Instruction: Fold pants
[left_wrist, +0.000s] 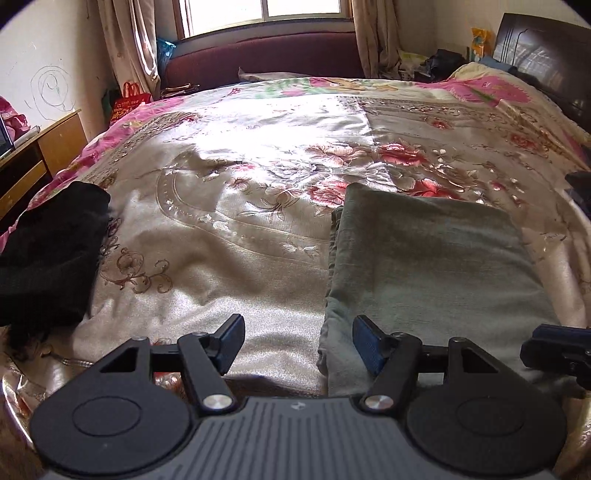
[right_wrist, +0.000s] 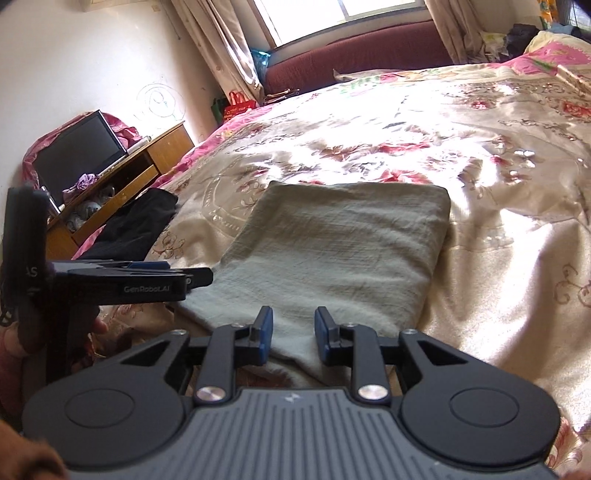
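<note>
From the left wrist, the left hand-held gripper (left_wrist: 298, 343) stands wide with nothing between its blue pads; its right finger hangs over the near left edge of the pants (left_wrist: 436, 266), its left over bare bedspread. The grey-green pants lie folded into a flat rectangle on the bed (left_wrist: 229, 258), right of centre. A black garment (left_wrist: 48, 251) sits well apart at the bed's left edge. The right hand-held gripper (left_wrist: 554, 350) shows at the right border.

From the right wrist, the right hand-held gripper (right_wrist: 293, 332) has its jaws narrow, empty, poised over the near edge of the folded pants (right_wrist: 340, 251). The left hand-held gripper (right_wrist: 147, 280) reaches in from the left, beside the pants' near left corner. A wooden cabinet (right_wrist: 147, 162) with a screen (right_wrist: 77, 147) stands beyond the bed.
</note>
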